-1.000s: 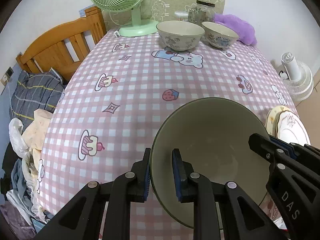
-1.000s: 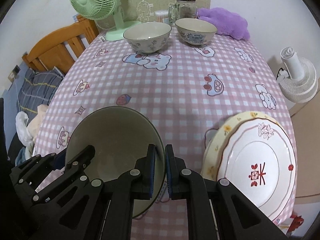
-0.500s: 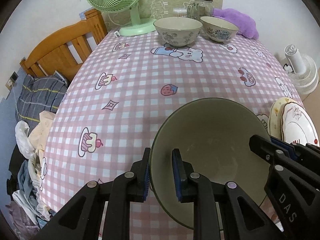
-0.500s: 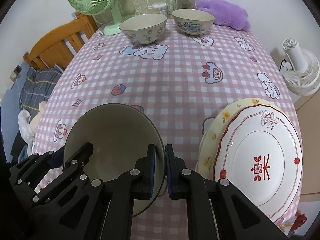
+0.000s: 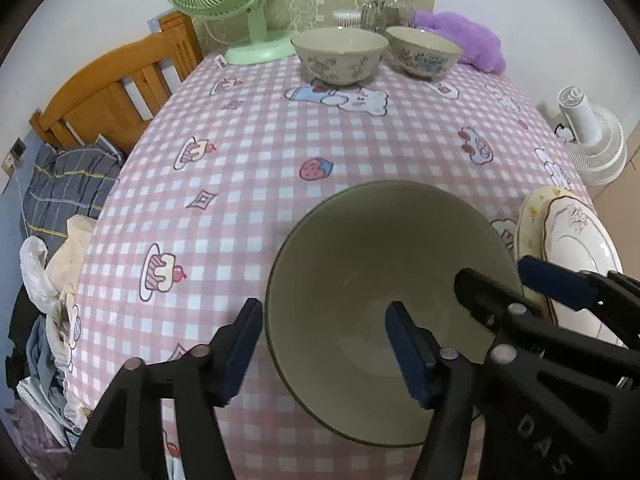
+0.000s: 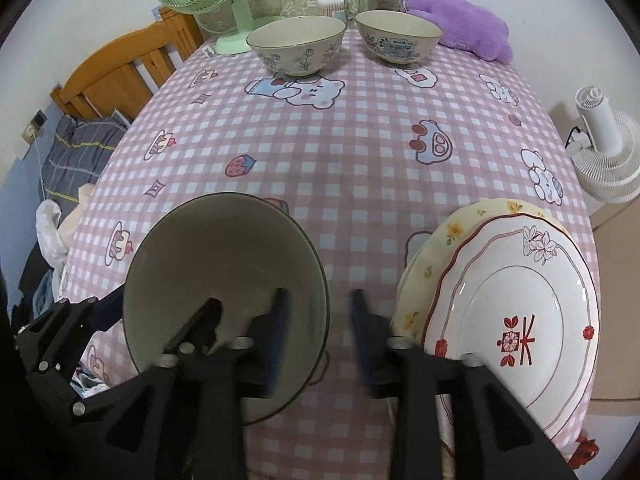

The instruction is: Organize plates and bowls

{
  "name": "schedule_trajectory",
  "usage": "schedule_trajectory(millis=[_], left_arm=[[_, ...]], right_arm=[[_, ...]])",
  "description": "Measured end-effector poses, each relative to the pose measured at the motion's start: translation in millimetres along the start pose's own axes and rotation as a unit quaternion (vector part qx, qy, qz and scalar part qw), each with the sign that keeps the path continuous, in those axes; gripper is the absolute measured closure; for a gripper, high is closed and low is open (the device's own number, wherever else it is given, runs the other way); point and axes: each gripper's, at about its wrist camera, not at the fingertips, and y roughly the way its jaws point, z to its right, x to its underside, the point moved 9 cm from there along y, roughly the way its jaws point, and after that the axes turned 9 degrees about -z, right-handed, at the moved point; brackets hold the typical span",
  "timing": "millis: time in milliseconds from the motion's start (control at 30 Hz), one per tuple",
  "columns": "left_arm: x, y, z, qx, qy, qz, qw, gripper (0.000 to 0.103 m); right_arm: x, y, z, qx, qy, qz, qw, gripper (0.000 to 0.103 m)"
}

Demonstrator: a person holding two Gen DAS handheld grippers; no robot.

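Pink gingham desk fills both views, wooden bed frame at 10 o'clock. Largest item: two stacked plates at 4 o'clock near the desk edge, white floral one on top of a yellow one. Plain green-grey bowl sits at 6 o'clock, rim dark, inside bare. Change: half a second ago both tongs pinched its rim; now left tongs and right tongs stand spread, each straddling the wall. Judgement: bowl released, placement done. Two patterned bowls remain at 12 o'clock.
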Motion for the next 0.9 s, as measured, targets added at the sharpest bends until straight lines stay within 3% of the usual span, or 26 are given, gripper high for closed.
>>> schedule_trajectory(millis=[33, 100, 267, 567, 767, 900], left_arm=[[-0.9, -2.5, 0.3, 0.008, 0.0, 0.004, 1.0, 0.028], [-3.6, -8.5, -2.1, 0.011, 0.004, 0.01, 0.9999, 0.027], [-15.5, -23.0, -10.0, 0.039, 0.006, 0.026, 0.9989, 0.025], [-59.9, -58.3, -28.1, 0.051, 0.023, 0.071, 0.9959, 0.025], [-98.3, -69.8, -31.8, 0.048, 0.028, 0.097, 0.9937, 0.025], [-127.4, -66.5, -28.8, 0.04, 0.029, 0.106, 0.9932, 0.025]], right_arm=[[-0.5, -2.6, 0.6, 0.0, 0.004, 0.005, 1.0, 0.038], [-1.9, -7.6, -0.7, -0.005, 0.009, 0.015, 1.0, 0.034], [-10.2, -24.4, -6.1, 0.006, 0.018, 0.039, 0.999, 0.033], [-44.9, -66.6, -23.0, 0.033, 0.046, 0.092, 0.994, 0.033], [-77.6, -84.9, -22.4, 0.055, 0.056, 0.119, 0.99, 0.028], [-104.8, -88.0, -17.3, 0.048, 0.054, 0.135, 0.988, 0.028]])
